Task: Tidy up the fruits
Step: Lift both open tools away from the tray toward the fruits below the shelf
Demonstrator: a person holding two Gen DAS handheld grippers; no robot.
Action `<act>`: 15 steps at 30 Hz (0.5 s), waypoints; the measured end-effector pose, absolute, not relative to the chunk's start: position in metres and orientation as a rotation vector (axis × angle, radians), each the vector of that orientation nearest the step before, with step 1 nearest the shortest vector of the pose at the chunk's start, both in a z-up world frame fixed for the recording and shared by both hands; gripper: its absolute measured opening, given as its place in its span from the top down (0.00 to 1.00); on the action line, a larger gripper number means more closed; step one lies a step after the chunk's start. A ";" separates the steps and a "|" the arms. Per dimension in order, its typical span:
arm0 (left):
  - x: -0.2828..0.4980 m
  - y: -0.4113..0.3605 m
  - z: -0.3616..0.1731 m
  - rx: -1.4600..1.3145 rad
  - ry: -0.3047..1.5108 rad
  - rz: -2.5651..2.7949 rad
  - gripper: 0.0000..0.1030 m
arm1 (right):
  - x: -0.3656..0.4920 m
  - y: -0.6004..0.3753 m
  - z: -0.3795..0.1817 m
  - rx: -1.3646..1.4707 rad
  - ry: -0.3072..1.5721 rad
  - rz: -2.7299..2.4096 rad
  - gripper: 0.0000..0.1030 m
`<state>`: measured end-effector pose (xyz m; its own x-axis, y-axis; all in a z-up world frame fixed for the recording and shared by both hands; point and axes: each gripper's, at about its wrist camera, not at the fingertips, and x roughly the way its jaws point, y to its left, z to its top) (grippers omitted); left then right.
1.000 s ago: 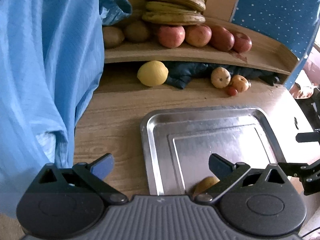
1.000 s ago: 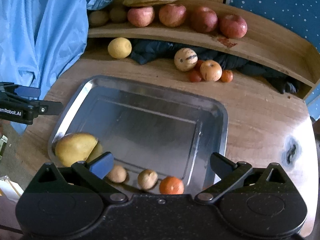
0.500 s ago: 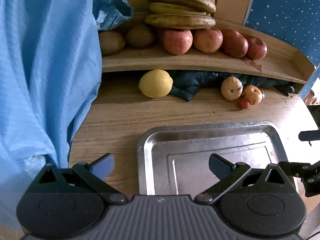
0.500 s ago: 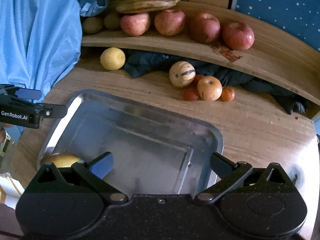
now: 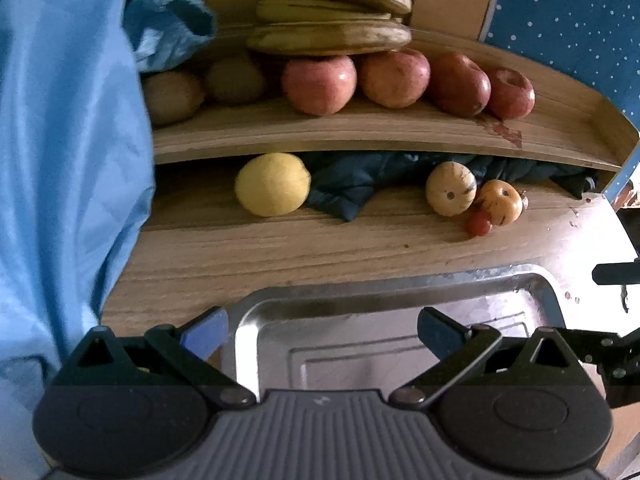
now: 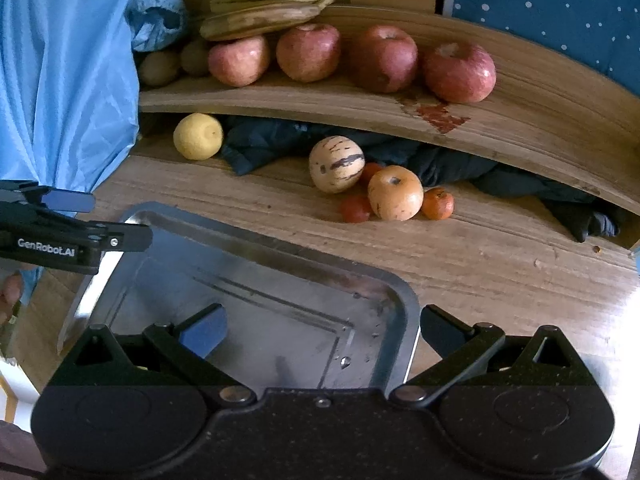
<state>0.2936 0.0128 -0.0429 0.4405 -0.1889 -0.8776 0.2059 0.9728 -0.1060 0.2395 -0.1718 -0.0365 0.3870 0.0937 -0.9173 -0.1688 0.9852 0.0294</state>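
A metal tray [image 5: 360, 300] [image 6: 256, 248] lies on the wooden table. My left gripper [image 5: 320, 332] is open and empty over the tray's near left corner. My right gripper [image 6: 320, 332] is open and empty over the tray's right part. Beyond the tray lie a yellow lemon [image 5: 272, 190] [image 6: 198, 136], a striped pale melon [image 5: 451, 194] [image 6: 337, 164], an orange-yellow apple [image 5: 500, 202] [image 6: 395, 193] and small red-orange fruits [image 6: 355, 208]. On the shelf sit several red apples [image 5: 319, 84] [image 6: 308, 52], bananas [image 5: 332, 36] [image 6: 268, 12] and kiwis [image 5: 172, 96].
A blue plastic sheet [image 5: 68, 160] [image 6: 60, 80] hangs at the left. A dark cloth [image 5: 352, 188] [image 6: 500, 176] lies under the wooden shelf [image 5: 380, 128] [image 6: 540, 112]. The left gripper's fingers [image 6: 100, 240] show at the left of the right wrist view.
Both grippers have moved forward toward the shelf. The fruits in the tray's near part have dropped out of view. Both stay open.
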 end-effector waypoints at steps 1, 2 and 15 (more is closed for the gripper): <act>0.296 0.008 -0.044 0.020 1.088 -0.249 0.00 | 0.240 -0.174 -0.037 -0.071 1.160 0.167 0.01; 0.299 0.005 -0.044 0.021 1.089 -0.253 0.00 | 0.241 -0.177 -0.037 -0.070 1.158 0.166 0.01; 0.332 -0.045 -0.057 -0.002 1.123 -0.300 0.00 | 0.260 -0.218 -0.044 -0.117 1.121 0.131 0.01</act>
<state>0.3321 -0.0446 -0.0568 0.3972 -0.2376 -0.8865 0.2360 0.9599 -0.1515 0.2603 -0.2179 -0.0441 0.4289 0.0456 -0.9022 -0.1634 0.9862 -0.0279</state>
